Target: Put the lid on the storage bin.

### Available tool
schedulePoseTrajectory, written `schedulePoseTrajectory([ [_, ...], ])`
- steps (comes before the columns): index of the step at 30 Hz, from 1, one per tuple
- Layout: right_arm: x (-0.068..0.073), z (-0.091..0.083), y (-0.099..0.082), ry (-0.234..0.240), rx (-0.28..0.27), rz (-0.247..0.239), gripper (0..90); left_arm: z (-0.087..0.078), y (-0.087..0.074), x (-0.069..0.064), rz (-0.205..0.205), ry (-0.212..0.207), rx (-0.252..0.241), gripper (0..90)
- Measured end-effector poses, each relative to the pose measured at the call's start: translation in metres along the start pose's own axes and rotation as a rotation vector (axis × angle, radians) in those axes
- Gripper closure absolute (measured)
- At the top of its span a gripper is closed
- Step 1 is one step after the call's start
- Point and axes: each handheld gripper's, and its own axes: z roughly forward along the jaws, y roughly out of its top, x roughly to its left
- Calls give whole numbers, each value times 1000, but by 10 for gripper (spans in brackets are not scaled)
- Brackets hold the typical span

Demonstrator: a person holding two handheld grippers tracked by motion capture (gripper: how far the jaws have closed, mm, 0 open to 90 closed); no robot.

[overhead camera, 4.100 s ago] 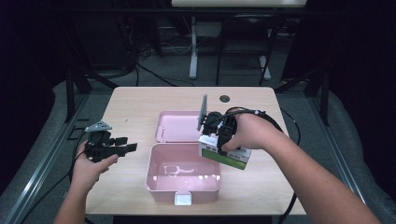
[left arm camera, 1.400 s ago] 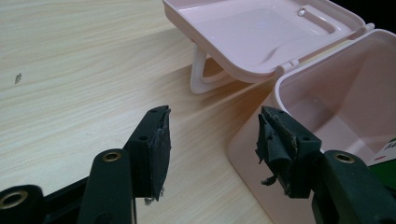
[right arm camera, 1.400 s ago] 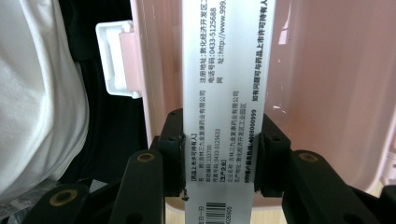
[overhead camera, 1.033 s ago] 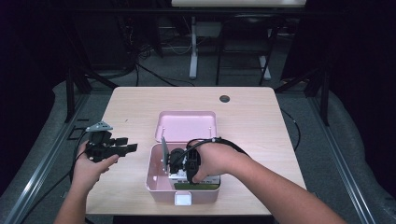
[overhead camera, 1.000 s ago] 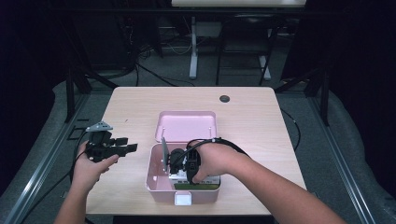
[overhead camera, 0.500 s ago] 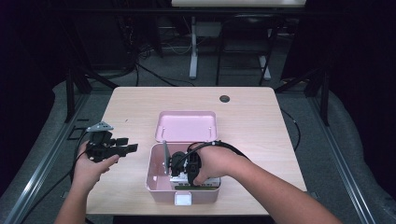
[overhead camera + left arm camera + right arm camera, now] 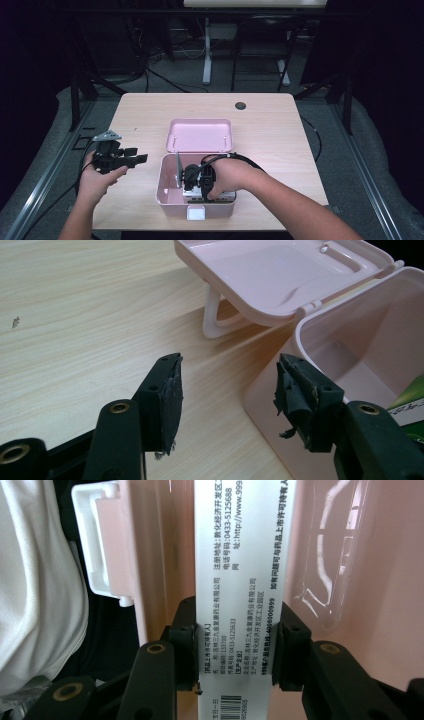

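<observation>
Your right gripper (image 7: 234,645) is clamped on the white carton (image 7: 240,575) — both pads press its sides, printed face toward the camera. You're holding it inside the pink box (image 7: 170,192), which sits by the desk's (image 7: 270,125) near edge, at the middle; the carton lies along the box's front wall. The lid (image 7: 200,135) is folded back flat on the desk behind it. Your left gripper (image 7: 125,160) hovers near the desk's left edge, jaws apart with nothing between them — pointed at the box's corner.
</observation>
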Motion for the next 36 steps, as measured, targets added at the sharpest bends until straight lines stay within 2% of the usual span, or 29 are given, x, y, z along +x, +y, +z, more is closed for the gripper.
schedulePoseTrajectory([
  [24, -3, 19, 3, 22, 13, -8, 615, 2, 0, 1, 0, -4, 5, 440],
  [36, -7, 28, 0, 45, 1, 16, 615, 4, -1, 0, 1, -2, 11, 440],
])
